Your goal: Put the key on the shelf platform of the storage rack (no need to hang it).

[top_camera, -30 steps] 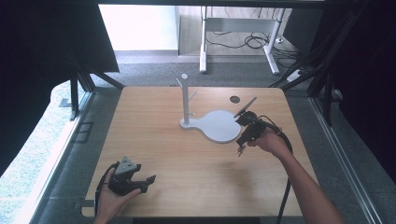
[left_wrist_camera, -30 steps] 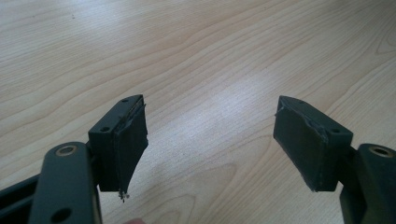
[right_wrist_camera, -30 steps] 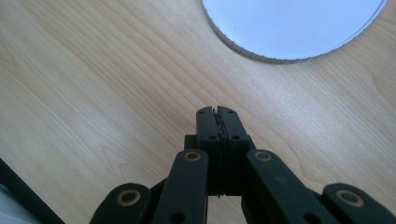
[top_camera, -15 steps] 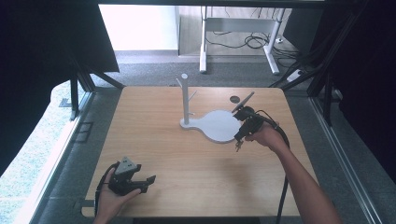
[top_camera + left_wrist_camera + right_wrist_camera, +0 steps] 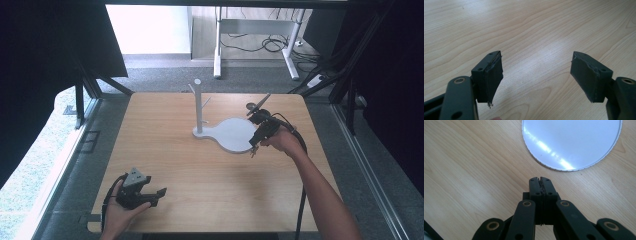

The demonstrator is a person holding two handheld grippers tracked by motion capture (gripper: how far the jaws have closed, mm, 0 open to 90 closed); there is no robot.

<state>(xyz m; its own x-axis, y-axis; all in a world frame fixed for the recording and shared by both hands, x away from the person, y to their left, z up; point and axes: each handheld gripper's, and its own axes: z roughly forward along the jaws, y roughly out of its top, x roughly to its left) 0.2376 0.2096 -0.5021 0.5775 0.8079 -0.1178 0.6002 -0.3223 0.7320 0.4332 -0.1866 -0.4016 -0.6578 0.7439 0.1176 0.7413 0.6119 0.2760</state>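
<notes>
Starting nearest the person, the left gripper [image 5: 141, 192] rests in a hand at about 7 o'clock on the light wooden table [image 5: 200, 190]. In the left gripper view its jaws stand wide apart, released, with only bare wood grain [image 5: 536, 37] between them. It is well apart from the work and should remain parked there.

Farther out, at roughly 2 o'clock, the right gripper [image 5: 255, 145] hangs nose-down just beside the near right edge of the white round-based stand [image 5: 235, 135]. The right gripper view shows its jaws [image 5: 540, 181] clenched tight on each other and grasping nothing, their tips over bare wood just short of the white round plate's rim [image 5: 541, 163].

Beyond, at 12 o'clock of the plate, the stand's white upright post with side pegs [image 5: 198, 102] rises untouched.

Judgement: the step in hand appears to be an approach to the stand's base. To do it well, the right jaws must be parted before they reach the rim, then lowered flat so that one jaw passes under the thin edge; otherwise the plate may skid toward the post.
</notes>
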